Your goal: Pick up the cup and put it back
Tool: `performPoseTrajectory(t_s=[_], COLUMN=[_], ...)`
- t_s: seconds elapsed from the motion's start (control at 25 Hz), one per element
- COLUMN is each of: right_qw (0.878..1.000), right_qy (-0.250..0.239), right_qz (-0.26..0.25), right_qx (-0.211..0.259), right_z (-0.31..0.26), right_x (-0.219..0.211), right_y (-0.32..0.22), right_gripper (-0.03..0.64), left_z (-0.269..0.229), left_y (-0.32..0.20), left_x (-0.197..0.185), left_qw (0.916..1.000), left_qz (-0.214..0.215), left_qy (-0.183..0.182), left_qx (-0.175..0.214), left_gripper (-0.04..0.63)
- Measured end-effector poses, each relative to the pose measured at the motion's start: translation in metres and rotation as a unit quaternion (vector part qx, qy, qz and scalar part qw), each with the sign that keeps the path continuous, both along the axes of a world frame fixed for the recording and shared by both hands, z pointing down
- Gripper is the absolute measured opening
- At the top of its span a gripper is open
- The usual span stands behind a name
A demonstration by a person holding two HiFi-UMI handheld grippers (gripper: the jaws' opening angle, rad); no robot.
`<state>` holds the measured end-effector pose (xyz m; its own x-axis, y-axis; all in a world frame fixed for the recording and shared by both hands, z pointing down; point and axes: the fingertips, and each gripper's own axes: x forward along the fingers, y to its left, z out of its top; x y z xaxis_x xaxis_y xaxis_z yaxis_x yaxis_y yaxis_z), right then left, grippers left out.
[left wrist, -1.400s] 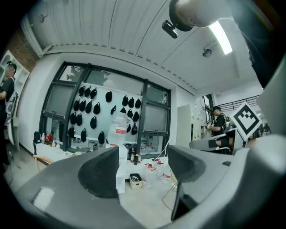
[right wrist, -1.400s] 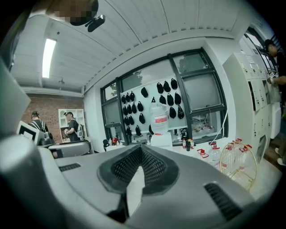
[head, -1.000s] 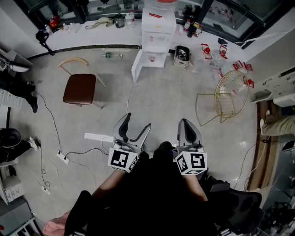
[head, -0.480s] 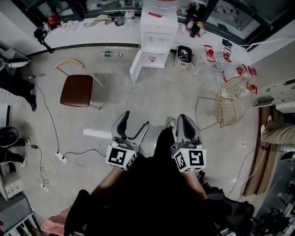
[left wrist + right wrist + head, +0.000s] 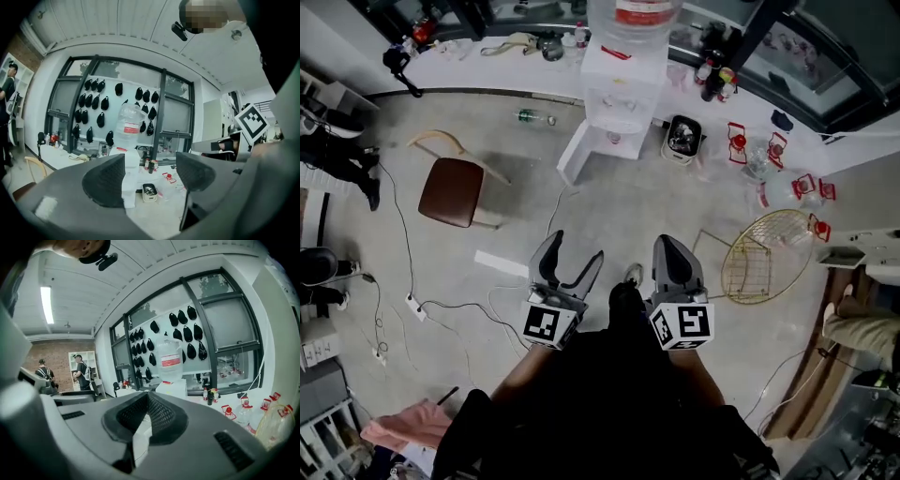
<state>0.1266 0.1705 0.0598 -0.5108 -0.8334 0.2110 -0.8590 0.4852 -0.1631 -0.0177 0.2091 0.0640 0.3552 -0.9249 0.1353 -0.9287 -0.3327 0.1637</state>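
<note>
Gray floor (image 5: 609,211) lies below me, with a brown chair (image 5: 450,192) on one side and a gold wire chair (image 5: 764,267) on the other. Ahead, a white water dispenser (image 5: 619,89) stands against the long white tabletop (image 5: 487,70). A small thing in its nook looks like the cup (image 5: 614,138), well apart from both grippers. My left gripper (image 5: 576,251) is wide open and holds nothing. My right gripper (image 5: 667,246) is closed tight, with nothing in it.

Floor layout, head view.
Water dispenser (image 5: 617,98) stands at the back against the counter (image 5: 487,58), with a bin (image 5: 682,139) just right of it. Padded chair (image 5: 450,190) lies left and wire chair (image 5: 764,269) right, well apart. Left gripper (image 5: 577,249) and right gripper (image 5: 672,246) sit side by side nearest, before the dispenser.
</note>
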Motion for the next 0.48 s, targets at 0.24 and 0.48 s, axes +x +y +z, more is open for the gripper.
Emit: performPoseTrajectory(t_s=[0.24,0.48], right_qw=[0.999,0.999], right_qy=[0.006,-0.001], right_qz=[-0.044,-0.050], right_qx=[-0.008,-0.013], right_z=[0.010,0.031], right_x=[0.028,0.038], right_y=[-0.073,-0.130], right_gripper=[-0.006,-0.006], left_z=[0.004,0.032], left_y=[-0.051,-0.100], left_x=[0.030,0.039], left_qw=[0.9989,0.9982], left_qz=[-0.045,-0.051], left_qy=[-0.007,-0.024], left_qx=[-0.006,-0.023], left_gripper=[0.321,0.321])
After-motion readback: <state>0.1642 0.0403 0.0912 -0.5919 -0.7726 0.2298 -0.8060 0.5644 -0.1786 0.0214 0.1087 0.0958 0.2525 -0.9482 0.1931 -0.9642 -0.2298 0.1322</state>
